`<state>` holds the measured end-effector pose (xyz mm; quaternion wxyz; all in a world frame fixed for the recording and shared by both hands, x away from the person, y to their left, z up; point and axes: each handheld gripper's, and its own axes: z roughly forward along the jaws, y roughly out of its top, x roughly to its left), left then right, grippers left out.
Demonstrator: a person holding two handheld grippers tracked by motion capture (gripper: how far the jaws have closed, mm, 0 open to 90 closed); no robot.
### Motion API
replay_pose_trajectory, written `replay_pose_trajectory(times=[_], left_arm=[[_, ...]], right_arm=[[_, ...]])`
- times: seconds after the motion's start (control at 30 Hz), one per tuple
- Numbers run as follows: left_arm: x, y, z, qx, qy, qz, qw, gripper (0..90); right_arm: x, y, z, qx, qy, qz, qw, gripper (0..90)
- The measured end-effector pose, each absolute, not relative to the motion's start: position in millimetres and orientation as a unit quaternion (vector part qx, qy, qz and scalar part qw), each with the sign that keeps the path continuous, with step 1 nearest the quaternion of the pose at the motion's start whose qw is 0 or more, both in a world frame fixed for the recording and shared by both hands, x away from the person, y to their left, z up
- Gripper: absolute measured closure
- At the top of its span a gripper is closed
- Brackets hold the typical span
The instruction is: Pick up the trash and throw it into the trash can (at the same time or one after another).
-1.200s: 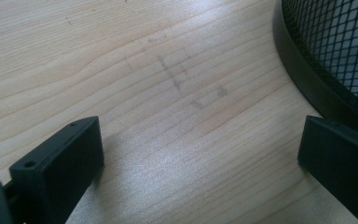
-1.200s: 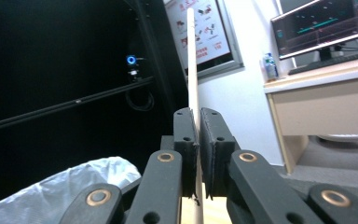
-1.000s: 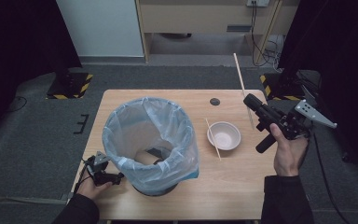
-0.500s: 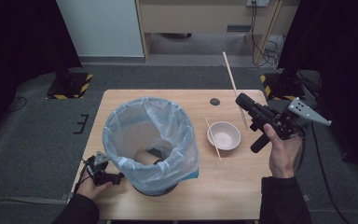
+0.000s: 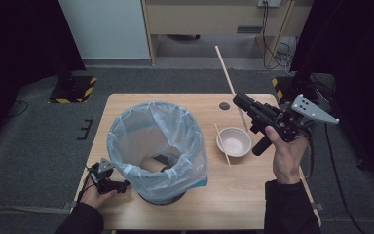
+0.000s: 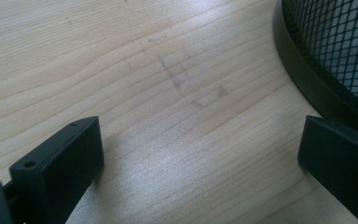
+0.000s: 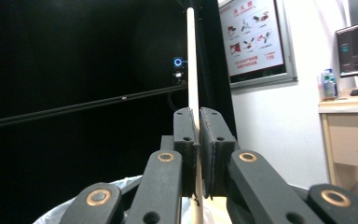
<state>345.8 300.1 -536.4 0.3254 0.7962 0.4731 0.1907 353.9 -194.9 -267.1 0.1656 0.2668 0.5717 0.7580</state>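
Pale wooden chopstick (image 5: 229, 80), long and thin, raised above table (image 5: 233, 204) beyond white bowl (image 5: 233, 142). Pinched between closed jaws of right gripper (image 5: 241, 100). Left gripper (image 6: 200, 154) spread wide, low on tabletop beside mesh bin (image 6: 335, 51), holding nothing.

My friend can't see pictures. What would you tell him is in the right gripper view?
The right hand-held gripper pinches a pale wooden chopstick that points straight up. Behind it are a dark curtain, a wall poster and a monitor.

Right gripper (image 5: 243, 101) carried its chopstick (image 5: 225, 70) leftward
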Motion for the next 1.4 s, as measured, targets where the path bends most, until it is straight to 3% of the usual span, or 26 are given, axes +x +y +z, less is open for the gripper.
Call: replay_pose_trajectory(times=[1.07,1.4], left_arm=[[346,300,-536,0.797,0.472,0.190,0.325,0.0],[346,300,-536,0.797,0.472,0.190,0.326,0.0]], right_arm=[[363,-123,-271,0.232,0.606,0.754,0.107,86.0],[360,-110,-263,0.215,0.618,0.748,0.108,86.0]])
